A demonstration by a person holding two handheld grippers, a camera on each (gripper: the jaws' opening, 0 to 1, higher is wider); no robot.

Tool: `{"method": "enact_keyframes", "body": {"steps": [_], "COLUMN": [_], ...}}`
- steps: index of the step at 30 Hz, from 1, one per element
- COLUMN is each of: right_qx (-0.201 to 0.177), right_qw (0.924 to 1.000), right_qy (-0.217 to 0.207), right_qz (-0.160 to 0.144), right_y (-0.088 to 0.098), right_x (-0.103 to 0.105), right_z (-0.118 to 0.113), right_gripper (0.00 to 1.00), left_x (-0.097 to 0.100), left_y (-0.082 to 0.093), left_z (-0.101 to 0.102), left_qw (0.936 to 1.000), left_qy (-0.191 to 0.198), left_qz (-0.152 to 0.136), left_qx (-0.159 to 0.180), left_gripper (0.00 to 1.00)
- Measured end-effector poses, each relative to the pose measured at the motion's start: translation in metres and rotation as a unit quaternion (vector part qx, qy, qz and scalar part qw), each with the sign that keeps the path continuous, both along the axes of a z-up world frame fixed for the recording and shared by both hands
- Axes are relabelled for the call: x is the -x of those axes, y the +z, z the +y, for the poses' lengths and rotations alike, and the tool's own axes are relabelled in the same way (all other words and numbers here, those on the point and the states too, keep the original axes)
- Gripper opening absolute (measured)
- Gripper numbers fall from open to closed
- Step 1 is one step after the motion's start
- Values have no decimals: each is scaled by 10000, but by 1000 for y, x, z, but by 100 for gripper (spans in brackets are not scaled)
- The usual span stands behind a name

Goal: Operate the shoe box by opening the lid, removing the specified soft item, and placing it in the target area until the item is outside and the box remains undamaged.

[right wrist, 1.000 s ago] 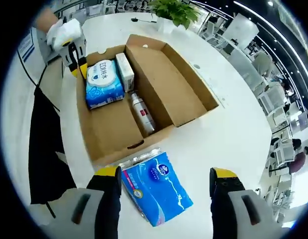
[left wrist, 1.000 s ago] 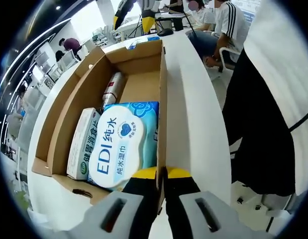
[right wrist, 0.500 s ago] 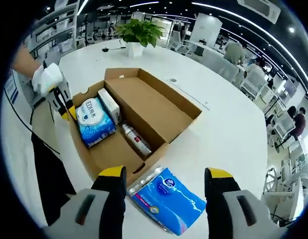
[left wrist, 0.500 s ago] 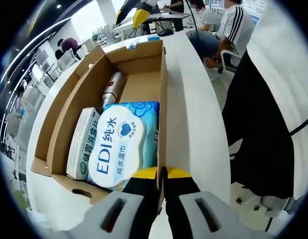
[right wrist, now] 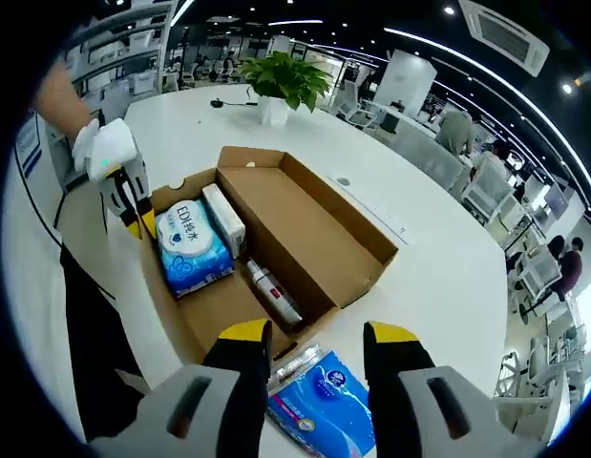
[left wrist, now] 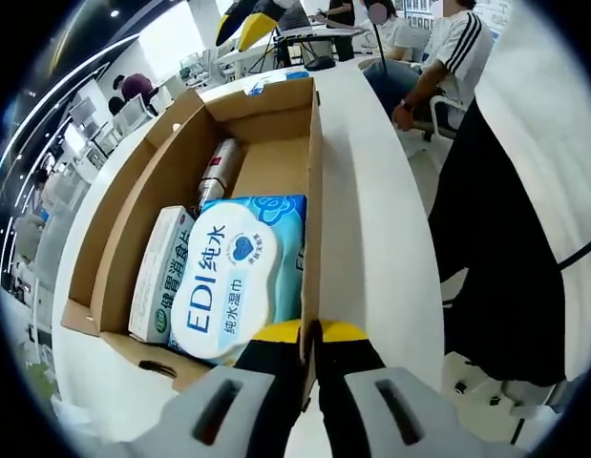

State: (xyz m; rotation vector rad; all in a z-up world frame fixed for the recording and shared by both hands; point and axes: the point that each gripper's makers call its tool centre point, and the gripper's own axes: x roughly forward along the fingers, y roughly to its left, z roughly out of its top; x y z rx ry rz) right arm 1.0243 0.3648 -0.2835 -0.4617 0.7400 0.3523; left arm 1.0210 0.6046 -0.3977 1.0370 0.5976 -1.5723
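The shoe box (right wrist: 276, 239) sits open on the white counter (right wrist: 438, 277), its lid folded out flat to the far side. Inside lie a round-lidded pack of wet wipes (left wrist: 233, 277), a slim white carton (left wrist: 159, 277) just beside it and a small bottle (left wrist: 217, 172) further along the box floor. The left gripper (left wrist: 309, 332) is pinched tight on the near side wall of the box, its yellow-tipped jaws closed with the cardboard edge between them; from the right gripper view a gloved hand (right wrist: 104, 151) holds that gripper at the box corner, exactly where it was a second ago.

The soft blue tissue pack (right wrist: 324, 410) is already out of the box, lying flat on the counter just in front of the box's short end. The right gripper (right wrist: 314, 336) hangs above it with nothing between its jaws, which stand apart but clearly narrower than a second ago, when they spread wide on either side of the pack. Its camera has also pulled back and tipped up since then: the pack has slid to the bottom of the view, and the potted plant (right wrist: 276, 81) and office desks beyond now show. The box and its contents have not shifted.
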Motion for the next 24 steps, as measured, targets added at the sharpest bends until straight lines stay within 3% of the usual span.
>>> {"method": "enact_keyframes", "body": {"steps": [3,7,13,20,24], "right_qx": [-33,189,394,955,912], "right_qw": [9998,9996,9987,9903,9896], "right_qy": [204,168,219,832,905], "right_qz": [55,122,239,579,652], "right_y": [-6,-19,-26,-42,-45], "right_x": [1,-7,-11,-11,-13], "right_z": [24,35,43,49,55], "right_gripper": [35,31,26,30,30], "left_x": [0,0,2,2,1], "left_y": [0,-1,0,0,-1], "left_z": [0,0,0,0,0], "left_qw": [10000,10000,10000,10000,10000], "left_qy": [5,15,2,-5,-31], "left_qz": [0,-13,-4,-6,25], "left_qx": [3,13,26,55,25], "left_gripper": [4,4,4,4,3]}}
